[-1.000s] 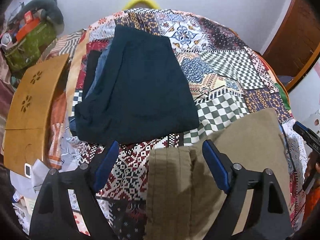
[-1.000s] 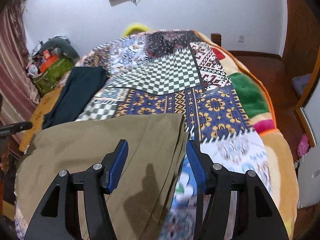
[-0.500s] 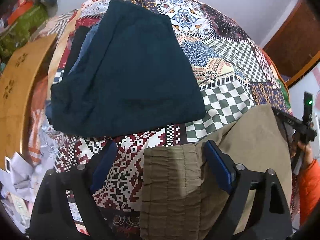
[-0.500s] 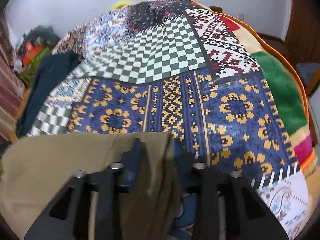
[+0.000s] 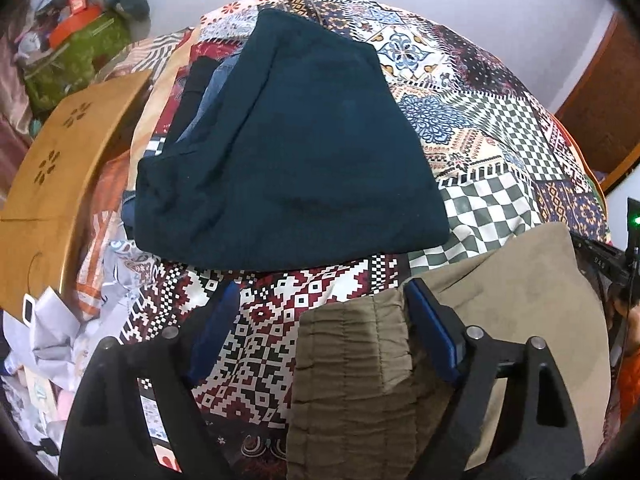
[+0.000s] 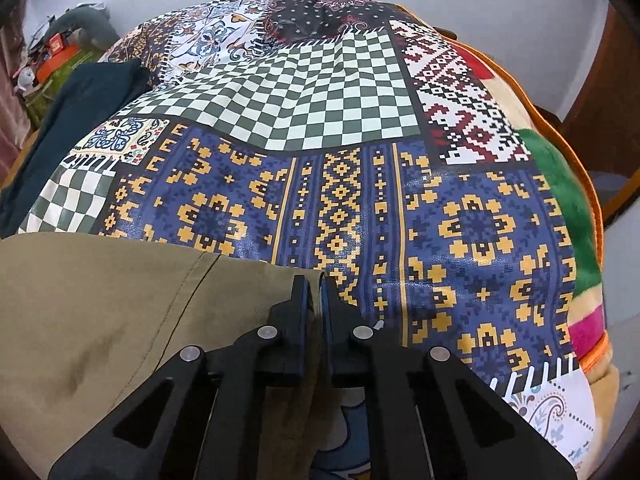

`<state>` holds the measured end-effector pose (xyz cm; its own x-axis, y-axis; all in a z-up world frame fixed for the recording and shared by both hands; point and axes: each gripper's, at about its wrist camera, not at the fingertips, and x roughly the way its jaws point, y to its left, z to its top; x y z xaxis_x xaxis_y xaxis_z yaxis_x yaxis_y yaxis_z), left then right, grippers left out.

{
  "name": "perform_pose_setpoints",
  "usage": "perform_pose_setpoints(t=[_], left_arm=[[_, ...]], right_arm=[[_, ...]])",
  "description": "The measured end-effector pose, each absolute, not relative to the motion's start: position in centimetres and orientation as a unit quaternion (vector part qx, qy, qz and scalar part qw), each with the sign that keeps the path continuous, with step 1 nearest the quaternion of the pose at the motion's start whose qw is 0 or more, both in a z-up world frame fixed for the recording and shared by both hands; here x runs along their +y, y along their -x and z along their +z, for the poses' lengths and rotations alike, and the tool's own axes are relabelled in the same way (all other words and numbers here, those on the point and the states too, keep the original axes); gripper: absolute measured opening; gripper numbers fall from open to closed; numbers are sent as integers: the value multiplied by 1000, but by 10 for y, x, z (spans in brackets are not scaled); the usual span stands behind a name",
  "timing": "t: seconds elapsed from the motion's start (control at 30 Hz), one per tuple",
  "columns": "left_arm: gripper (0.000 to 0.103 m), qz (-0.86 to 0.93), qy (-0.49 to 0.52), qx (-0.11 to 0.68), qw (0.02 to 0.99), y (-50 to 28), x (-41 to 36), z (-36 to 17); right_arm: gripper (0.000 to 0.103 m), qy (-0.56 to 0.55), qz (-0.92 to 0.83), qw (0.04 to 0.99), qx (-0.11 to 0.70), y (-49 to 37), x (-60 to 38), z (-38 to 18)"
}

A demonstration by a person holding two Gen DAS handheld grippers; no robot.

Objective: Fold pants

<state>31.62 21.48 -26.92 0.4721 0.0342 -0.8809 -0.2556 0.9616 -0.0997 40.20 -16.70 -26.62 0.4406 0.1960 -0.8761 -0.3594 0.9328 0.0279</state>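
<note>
- Olive-khaki pants (image 5: 520, 320) spread flat on the near part of a patchwork bedspread (image 5: 492, 128), elastic gathered waistband (image 5: 352, 360) toward the left gripper, leg hems toward the right one.
- Left gripper (image 5: 316, 328) poised over the waistband corner, blue-padded fingers (image 5: 432, 332) spread wide; jaws having just narrowed a little; waistband edge lying between them, the right pad at the fabric, the left pad over bare bedspread, no pinch visible.
- Right gripper (image 6: 318, 292) pressed together on the hem corner of the pants (image 6: 120, 320), a thin fold of khaki cloth caught between the black fingers (image 6: 300, 300).
- Folded dark teal garment (image 5: 296, 152) just beyond the pants, on top of a small stack with denim and black edges showing at its left; apart from the khaki cloth.
- Wooden lap table (image 5: 52, 184) off the left edge of the bed, crumpled papers (image 5: 60, 328) below it.
- Green bag with orange box (image 5: 76, 40) by the wall, far left.
- Green fleece blanket (image 6: 560, 200) along the right edge of the bed.
- Other gripper's black frame (image 5: 608, 264) at the far right in the left wrist view.
</note>
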Motion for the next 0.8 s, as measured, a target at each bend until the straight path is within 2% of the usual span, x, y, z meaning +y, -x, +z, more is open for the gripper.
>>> perform_pose_setpoints(t=[0.27, 0.53, 0.6, 0.67, 0.8], left_arm=[[84, 82, 83, 486, 866, -302, 209, -233], [84, 39, 63, 454, 888, -292, 184, -188], [85, 21, 64, 457, 887, -294, 175, -185], [85, 7, 62, 461, 885, -297, 165, -184], [85, -5, 52, 476, 878, -309, 149, -193]], right_arm=[[10, 67, 169, 858, 481, -385, -169, -229], [32, 47, 262, 866, 422, -338, -141, -168], [46, 40, 291, 863, 412, -325, -127, -157], [51, 39, 320, 856, 404, -314, -111, -152], [53, 44, 363, 836, 410, -299, -78, -158]])
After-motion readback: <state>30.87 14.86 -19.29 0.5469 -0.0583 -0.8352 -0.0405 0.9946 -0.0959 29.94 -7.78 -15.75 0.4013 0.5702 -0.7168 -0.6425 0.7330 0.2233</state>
